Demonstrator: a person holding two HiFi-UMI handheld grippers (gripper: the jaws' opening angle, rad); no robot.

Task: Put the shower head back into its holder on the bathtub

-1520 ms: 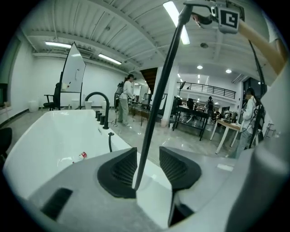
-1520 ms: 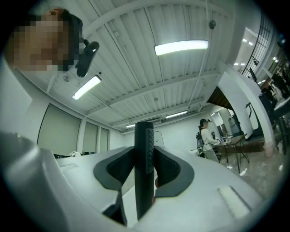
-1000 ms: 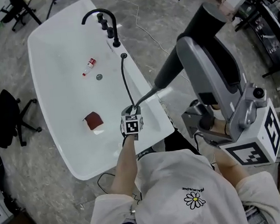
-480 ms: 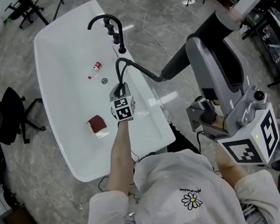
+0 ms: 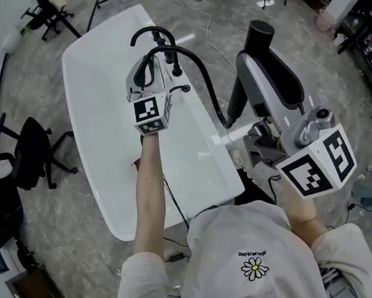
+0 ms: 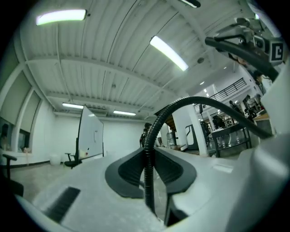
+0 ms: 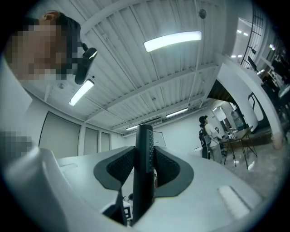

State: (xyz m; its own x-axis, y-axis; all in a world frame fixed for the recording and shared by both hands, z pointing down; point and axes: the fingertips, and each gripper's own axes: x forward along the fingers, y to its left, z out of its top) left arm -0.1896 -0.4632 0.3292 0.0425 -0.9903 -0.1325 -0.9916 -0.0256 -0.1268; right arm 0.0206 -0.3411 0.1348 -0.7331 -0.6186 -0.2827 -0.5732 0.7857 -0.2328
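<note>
The black shower head is held by its handle, with my right gripper shut on it beside the white bathtub, off its right rim. My left gripper is raised over the faucet end of the tub and shut on the ribbed black hose. That hose arcs from the left jaws across to the shower head. The black faucet stands on the tub's far rim, with a small ring fitting just beside it on the rim.
A red object lies in the tub, mostly hidden behind my left forearm. An office chair stands left of the tub. Cables trail over the grey floor beyond the faucet. Desks and stands crowd the right side.
My left gripper rose from the tub's near rim toward the faucet end, lifting the hose into a high arc. My right gripper shifted left with the shower head.
</note>
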